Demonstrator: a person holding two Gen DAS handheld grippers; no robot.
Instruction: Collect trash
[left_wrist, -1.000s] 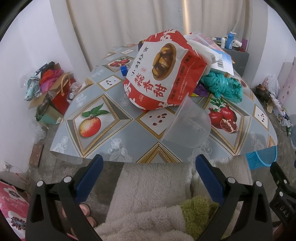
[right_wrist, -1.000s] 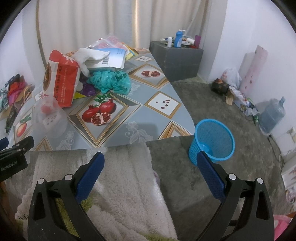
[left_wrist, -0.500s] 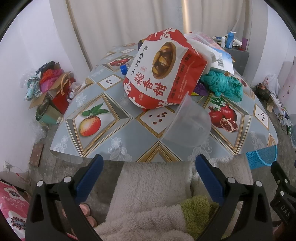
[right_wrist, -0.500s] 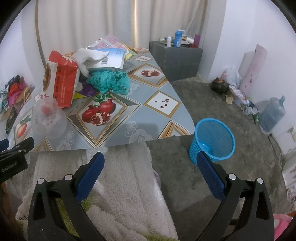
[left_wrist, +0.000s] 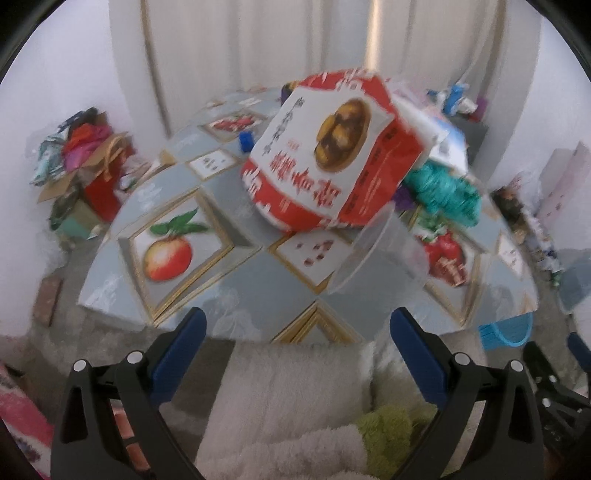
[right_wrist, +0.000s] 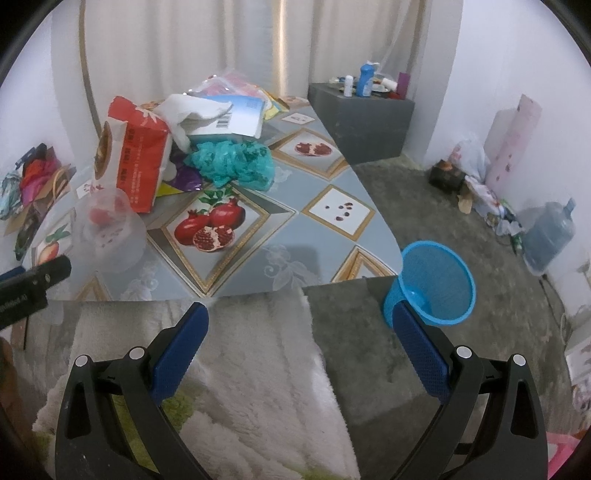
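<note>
While both grippers wait short of the table's near edge, nothing has yet been picked up. The left gripper (left_wrist: 293, 332) hangs with its blue pads spread wide and empty, and the right gripper (right_wrist: 299, 325) is likewise spread and holds nothing. Trash is heaped toward the far side of the table (right_wrist: 280, 258): a red snack bag (left_wrist: 332, 158) stands tallest, a clear plastic cup (left_wrist: 384, 254) lies tipped on its side just in front of it, and a crumpled teal plastic bag (right_wrist: 232, 162) sits beside them toward the right edge, touching white packaging (right_wrist: 221, 118). A blue wastebasket (right_wrist: 436, 284) stands on the carpet off the table's right corner.

The left view is smeared by motion, so fine detail on the bag's print cannot be read. The cup looks like the nearest piece and the likely first target. A good pickup would bring the left gripper in over the near edge, set one pad inside the cup's mouth and one outside its wall, and close gently, since thin plastic probably buckles or skids on the smooth tablecloth. Care is needed not to nudge the snack bag leaning over it.
</note>
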